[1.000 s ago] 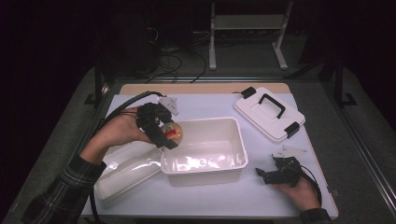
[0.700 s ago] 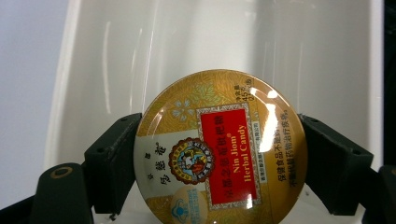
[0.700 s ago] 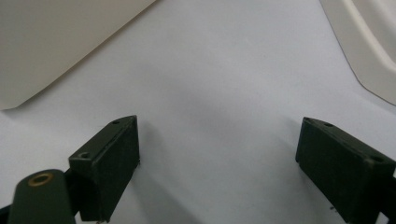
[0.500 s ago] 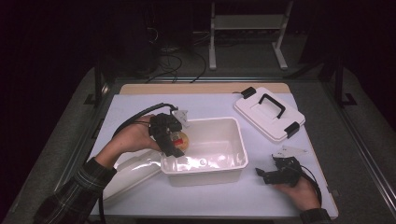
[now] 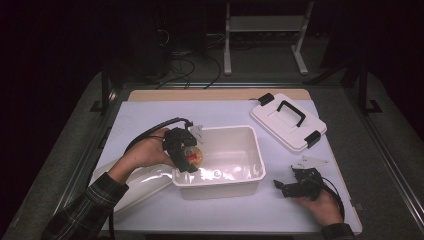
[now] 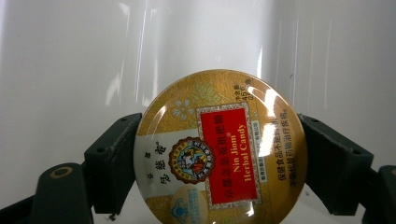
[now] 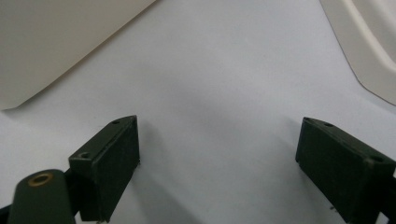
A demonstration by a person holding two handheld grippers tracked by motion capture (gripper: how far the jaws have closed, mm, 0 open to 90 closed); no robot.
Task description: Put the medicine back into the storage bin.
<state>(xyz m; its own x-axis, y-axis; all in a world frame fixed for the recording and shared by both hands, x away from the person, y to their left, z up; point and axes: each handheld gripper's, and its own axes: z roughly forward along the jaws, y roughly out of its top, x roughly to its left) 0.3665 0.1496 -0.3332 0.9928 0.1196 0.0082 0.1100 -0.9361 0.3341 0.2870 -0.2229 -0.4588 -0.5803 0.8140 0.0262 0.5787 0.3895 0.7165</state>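
While clamping a round candy tin (image 6: 219,149), the left gripper (image 5: 184,152) hangs over the white bin's (image 5: 235,175) left rim.
Right gripper (image 5: 295,187) rests spread and empty near the tabletop's (image 5: 150,120) right front corner.

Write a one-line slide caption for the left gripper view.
Left gripper clamps a round gold Nin Jiom Herbal Candy tin against a glossy white bin wall.

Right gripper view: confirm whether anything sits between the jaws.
No. The right gripper has its jaws standing apart over the bare white table mat, with nothing between them.
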